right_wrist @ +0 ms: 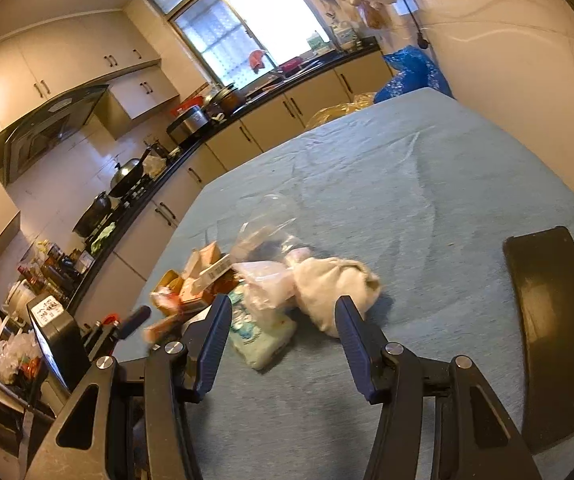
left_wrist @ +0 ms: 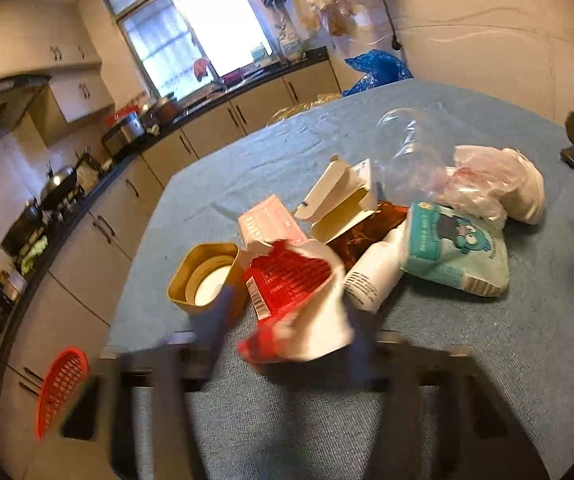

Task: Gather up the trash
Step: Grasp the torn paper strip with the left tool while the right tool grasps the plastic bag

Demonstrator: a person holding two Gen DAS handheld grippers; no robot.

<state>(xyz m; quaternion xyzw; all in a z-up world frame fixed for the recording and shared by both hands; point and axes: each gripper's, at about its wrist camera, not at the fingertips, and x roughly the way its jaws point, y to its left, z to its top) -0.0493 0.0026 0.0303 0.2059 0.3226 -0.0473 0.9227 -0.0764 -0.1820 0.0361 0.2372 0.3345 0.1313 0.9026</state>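
Observation:
A heap of trash lies on the blue-clothed table (left_wrist: 507,352): a gold tin (left_wrist: 207,276), a pink box (left_wrist: 271,220), an open white carton (left_wrist: 339,200), a white bottle (left_wrist: 371,276), a teal tissue pack (left_wrist: 455,248), a clear cup (left_wrist: 407,152) and a crumpled plastic bag (left_wrist: 495,184). My left gripper (left_wrist: 291,328), blurred, is shut on a crumpled red and white wrapper (left_wrist: 295,296) at the heap's near side. My right gripper (right_wrist: 285,320) stands open just short of the tissue pack (right_wrist: 259,336) and a white wad (right_wrist: 339,284), holding nothing.
A red mesh basket (left_wrist: 61,388) sits low beyond the table's left edge. A black curved object (right_wrist: 555,328) lies on the cloth at the right. Kitchen counters (right_wrist: 207,132) run along the left and back, with a blue bag (right_wrist: 411,72) past the far corner.

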